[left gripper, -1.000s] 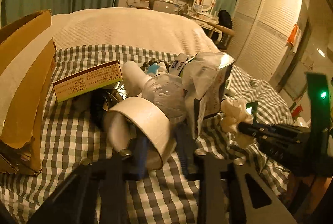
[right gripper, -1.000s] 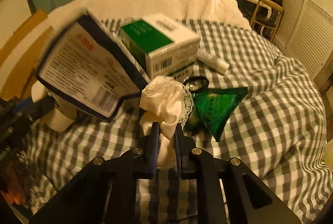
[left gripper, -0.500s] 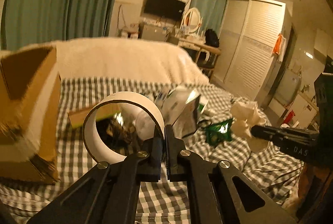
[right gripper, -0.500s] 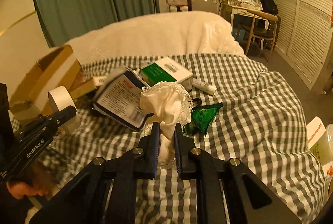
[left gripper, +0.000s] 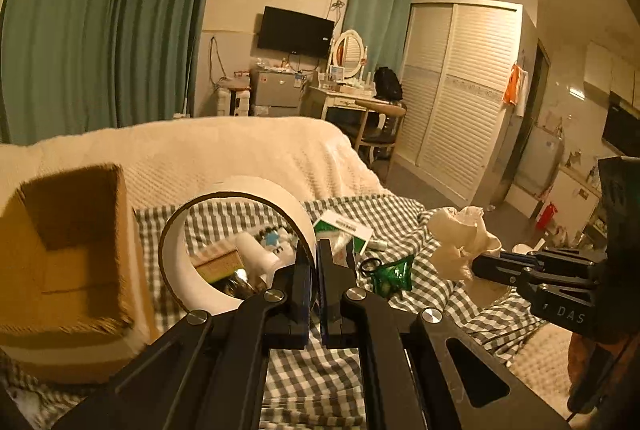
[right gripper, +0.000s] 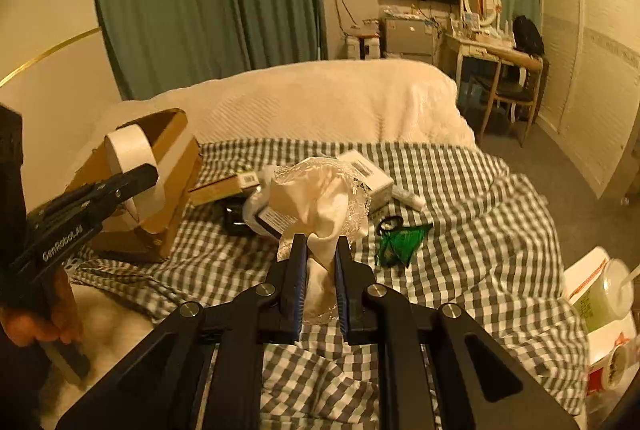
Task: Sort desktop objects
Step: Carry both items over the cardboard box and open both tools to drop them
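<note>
Cardboard box (left gripper: 68, 254) sits on the bed at left, stiff, likely the drop target. Tape roll (left gripper: 236, 214): white, rigid ring, light; left gripper (left gripper: 314, 270) pinches its wall, held beside the box. Lace cloth (right gripper: 320, 198): cream, soft, floppy (may snag); right gripper (right gripper: 320, 262) clamps its bunched end above the clutter.

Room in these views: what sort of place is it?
Most likely a lived-in bedroom or studio flat: a bed under a checked cloth, a dressing table with a round mirror, and a louvred wardrobe.
</note>
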Tool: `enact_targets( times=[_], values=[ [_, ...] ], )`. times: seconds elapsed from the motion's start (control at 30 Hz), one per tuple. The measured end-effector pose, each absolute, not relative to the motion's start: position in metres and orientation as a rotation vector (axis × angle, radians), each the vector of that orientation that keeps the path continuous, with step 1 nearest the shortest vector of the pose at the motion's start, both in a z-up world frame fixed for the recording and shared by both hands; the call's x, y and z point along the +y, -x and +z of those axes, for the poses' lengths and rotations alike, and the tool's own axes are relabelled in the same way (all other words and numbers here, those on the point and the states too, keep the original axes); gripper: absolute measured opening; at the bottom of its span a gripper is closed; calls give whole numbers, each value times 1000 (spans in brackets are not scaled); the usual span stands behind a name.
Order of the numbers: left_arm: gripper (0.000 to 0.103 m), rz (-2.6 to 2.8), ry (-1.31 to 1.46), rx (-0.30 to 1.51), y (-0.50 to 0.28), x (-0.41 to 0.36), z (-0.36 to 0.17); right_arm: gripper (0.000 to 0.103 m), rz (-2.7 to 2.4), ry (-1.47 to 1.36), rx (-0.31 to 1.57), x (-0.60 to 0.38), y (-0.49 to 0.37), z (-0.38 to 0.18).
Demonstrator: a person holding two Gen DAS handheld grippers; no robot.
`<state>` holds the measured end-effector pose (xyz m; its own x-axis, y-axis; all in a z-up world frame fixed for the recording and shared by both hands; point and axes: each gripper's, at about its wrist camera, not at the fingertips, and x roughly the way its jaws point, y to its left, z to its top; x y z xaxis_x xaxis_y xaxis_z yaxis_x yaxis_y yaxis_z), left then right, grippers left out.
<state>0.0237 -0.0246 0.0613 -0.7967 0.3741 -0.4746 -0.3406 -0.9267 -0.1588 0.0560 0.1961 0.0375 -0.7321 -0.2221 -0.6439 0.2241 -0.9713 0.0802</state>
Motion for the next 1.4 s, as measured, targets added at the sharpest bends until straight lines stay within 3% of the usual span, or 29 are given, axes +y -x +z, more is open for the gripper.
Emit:
enact_targets(
  times=[0.4, 0.7, 1.0, 1.4],
  values=[
    [3, 2691, 733, 17, -39, -80, 151, 12, -2674, -821, 117, 131, -73, 133],
    [3, 2766, 797, 13, -28, -133, 164, 12, -2573, -726, 145, 55, -70, 172],
    [3, 2847, 880, -100, -4, -205, 145, 12, -2447, -795, 111, -21, -35, 151],
    [3, 2865, 1015, -187, 38, -246, 92, 12, -2359, -888, 114, -90, 20, 107]
  ],
)
